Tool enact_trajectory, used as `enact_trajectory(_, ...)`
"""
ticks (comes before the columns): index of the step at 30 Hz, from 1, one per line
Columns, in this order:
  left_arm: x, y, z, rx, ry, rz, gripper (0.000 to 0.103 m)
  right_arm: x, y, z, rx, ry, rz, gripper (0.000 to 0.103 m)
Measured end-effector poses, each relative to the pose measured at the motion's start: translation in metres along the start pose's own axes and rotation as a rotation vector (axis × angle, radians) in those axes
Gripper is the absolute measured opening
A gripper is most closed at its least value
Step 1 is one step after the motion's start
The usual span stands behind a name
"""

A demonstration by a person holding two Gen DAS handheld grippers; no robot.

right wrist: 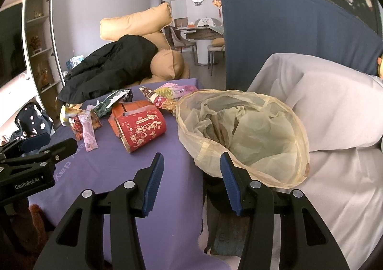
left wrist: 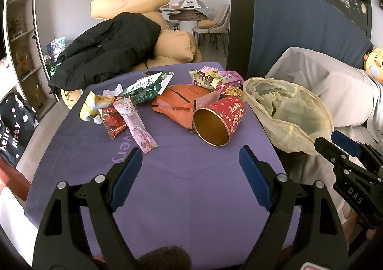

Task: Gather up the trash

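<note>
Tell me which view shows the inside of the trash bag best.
The right wrist view: the trash bag sits close ahead, mouth open toward the camera, crumpled lining visible. The left wrist view shows the bag off to its right, more side-on.

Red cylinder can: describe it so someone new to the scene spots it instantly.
On the purple tablecloth, look just left of the yellowish trash bag. The red can lies on its side against a crumpled orange wrapper, its open mouth showing a gold inside. It is the only rigid, round item; everything around it is flat wrappers.
</note>
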State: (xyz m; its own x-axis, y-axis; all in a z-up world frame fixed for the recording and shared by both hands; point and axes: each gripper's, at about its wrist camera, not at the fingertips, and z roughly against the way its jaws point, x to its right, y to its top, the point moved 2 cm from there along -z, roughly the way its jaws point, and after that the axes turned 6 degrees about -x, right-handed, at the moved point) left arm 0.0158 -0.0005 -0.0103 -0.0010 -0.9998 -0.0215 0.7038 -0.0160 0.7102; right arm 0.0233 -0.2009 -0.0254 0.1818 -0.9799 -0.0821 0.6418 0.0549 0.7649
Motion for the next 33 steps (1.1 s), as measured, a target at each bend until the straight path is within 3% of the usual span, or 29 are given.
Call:
enact_trajectory(26,0.0005,0.0003,0.0023,0.002,-0.003,0.003,0.079,0.0032,-0.0012,-0.0006,0.003,-0.007,-0.003,0.047)
enact_trajectory(33,-0.0027,0.0081,-0.0037,-0.011,-0.038,0.019,0.079,0.007,0.0034,-0.0073,-0.011,-0.024,0.008,0.047)
